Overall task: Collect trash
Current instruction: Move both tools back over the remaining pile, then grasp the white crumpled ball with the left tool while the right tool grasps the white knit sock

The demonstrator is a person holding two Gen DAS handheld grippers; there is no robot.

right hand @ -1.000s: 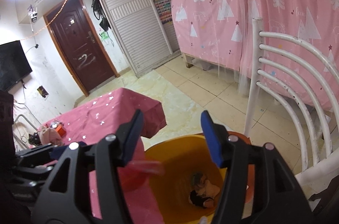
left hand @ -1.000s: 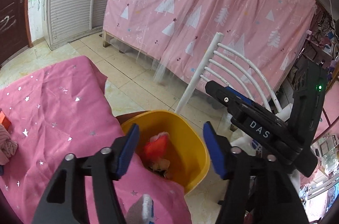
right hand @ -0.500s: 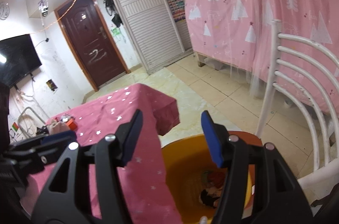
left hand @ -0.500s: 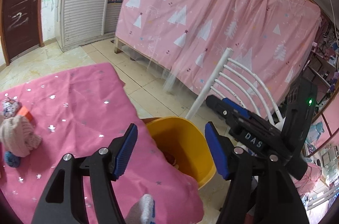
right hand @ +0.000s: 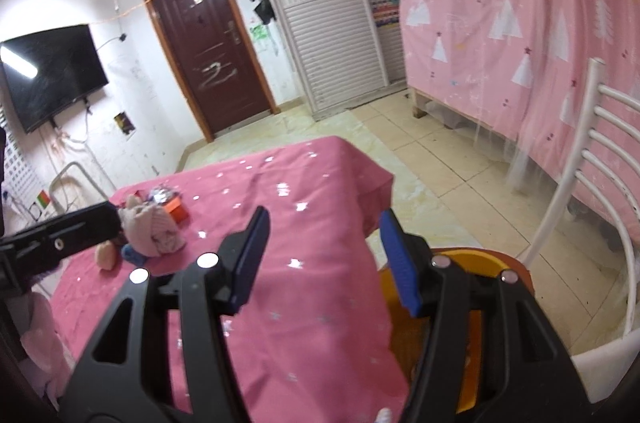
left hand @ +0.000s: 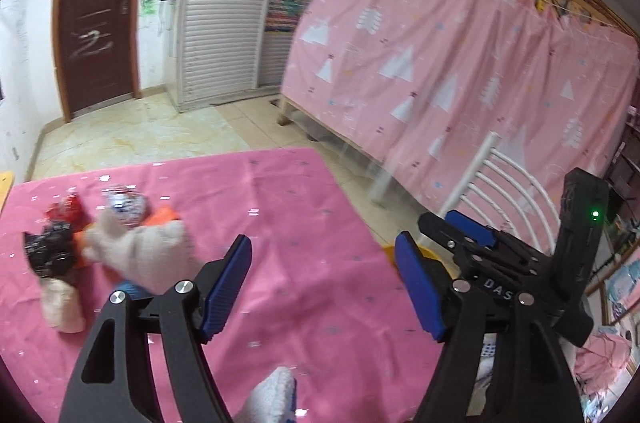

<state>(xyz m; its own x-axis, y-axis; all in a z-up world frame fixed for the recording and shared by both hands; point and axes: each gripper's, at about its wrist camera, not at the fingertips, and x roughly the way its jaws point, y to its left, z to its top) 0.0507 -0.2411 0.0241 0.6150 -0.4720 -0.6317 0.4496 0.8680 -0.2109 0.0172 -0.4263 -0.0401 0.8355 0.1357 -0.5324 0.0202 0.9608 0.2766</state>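
A heap of trash lies on the pink tablecloth at the left: a crumpled silver wrapper, a red wrapper, a black wrapper and an orange box, beside a pale knitted toy. The heap also shows in the right wrist view. My left gripper is open and empty above the cloth, right of the heap. My right gripper is open and empty over the table's right edge. The yellow bin stands below that edge, mostly hidden behind my right gripper.
A white slatted chair stands right of the bin. A pink curtained bed fills the back right. A brown door, white shutter cupboards and a wall TV are at the back. Tiled floor lies beyond the table.
Both grippers have swung left and up, away from the yellow bin and toward the table. The bin has dropped out of the left view and the trash heap has come into view.
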